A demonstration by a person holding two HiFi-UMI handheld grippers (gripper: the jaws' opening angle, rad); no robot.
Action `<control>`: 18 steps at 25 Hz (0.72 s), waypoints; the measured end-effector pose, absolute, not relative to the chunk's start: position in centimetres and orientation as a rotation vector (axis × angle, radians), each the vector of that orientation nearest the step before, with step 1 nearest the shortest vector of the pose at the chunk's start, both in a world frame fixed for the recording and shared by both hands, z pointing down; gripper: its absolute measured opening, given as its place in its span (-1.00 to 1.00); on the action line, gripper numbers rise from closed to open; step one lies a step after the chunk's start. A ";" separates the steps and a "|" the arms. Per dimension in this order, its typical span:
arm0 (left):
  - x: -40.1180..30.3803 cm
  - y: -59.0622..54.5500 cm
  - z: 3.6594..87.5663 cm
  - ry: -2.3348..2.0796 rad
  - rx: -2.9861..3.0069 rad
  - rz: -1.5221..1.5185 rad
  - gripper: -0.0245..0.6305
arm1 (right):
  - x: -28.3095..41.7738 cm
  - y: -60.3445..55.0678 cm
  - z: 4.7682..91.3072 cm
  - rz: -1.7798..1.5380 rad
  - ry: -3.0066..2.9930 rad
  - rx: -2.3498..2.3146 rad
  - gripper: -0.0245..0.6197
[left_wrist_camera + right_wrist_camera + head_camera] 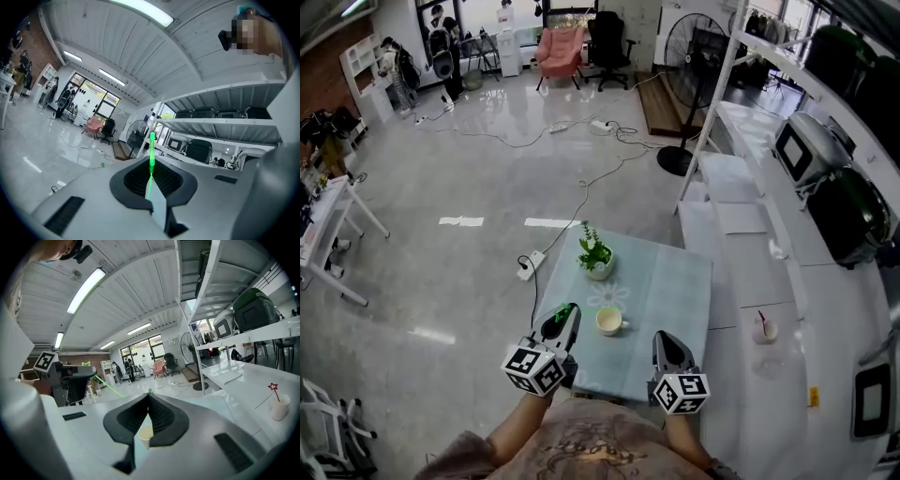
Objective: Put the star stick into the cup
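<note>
left gripper (pixel 151 178) has its jaws pressed together on the green star stick (pixel 151 145), pinched low on the shaft. the stick points up and away past the jaw tips in the left gripper view. in the head view this gripper sits over the near left edge of the small table (pixel 675 281), just left of the cup (pixel 608 322) and not touching it. the stick is outside the cup. the right gripper view shows the green star end at the far left beside the left gripper's marker cube. right gripper (pixel 671 339) is over the near right part of the table, right of the cup. its jaws meet at the tips with nothing held, and the cup shows through the gap lower between the pads. the cup stands upright at the table middle with its handle to the right. a potted plant (pixel 596 256) is farther back on the table, apart from the cup. on the white counter (pixel 741 225) to the right stands a second cup (pixel 764 328) with a red star stick (pixel 273 387) in it, well apart from both grippers.
</note>
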State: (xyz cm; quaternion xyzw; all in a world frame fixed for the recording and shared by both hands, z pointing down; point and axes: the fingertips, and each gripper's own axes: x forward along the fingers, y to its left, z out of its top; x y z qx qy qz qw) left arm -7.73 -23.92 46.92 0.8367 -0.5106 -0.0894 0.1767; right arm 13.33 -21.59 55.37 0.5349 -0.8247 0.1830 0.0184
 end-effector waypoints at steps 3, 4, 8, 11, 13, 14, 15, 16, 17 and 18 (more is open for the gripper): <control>-7.8 -24.8 47.3 -1.437 2.371 -0.252 -0.84 | 13.5 -22.1 55.3 0.557 -2.551 1.683 -0.91; -7.8 -25.1 47.5 -1.436 2.372 -0.249 -0.83 | 13.5 -22.3 55.3 0.556 -2.548 1.688 -0.91; -7.8 -26.3 48.4 -1.428 2.374 -0.233 -0.84 | 13.6 -22.4 55.2 0.549 -2.541 1.698 -0.91; -7.4 -27.3 49.3 -1.419 2.379 -0.203 -0.84 | 13.8 -22.4 55.3 0.549 -2.532 1.716 -0.91; -7.2 -28.0 50.2 -1.412 2.378 -0.173 -0.83 | 13.9 -22.4 55.4 0.550 -2.525 1.722 -0.91; -7.1 -28.3 50.9 -1.405 2.378 -0.156 -0.84 | 14.0 -22.4 55.4 0.552 -2.521 1.724 -0.91; -7.0 -28.6 51.5 -1.400 2.376 -0.140 -0.84 | 14.1 -22.3 55.5 0.554 -2.516 1.729 -0.91; -6.8 -28.9 52.0 -1.396 2.371 -0.124 -0.84 | 14.2 -22.3 55.6 0.556 -2.511 1.735 -0.91; -6.6 -29.1 52.4 -1.392 2.366 -0.108 -0.84 | 14.4 -22.2 55.6 0.558 -2.505 1.741 -0.91; -6.5 -29.3 52.9 -1.386 2.362 -0.090 -0.84 | 14.5 -22.1 55.7 0.560 -2.499 1.747 -0.91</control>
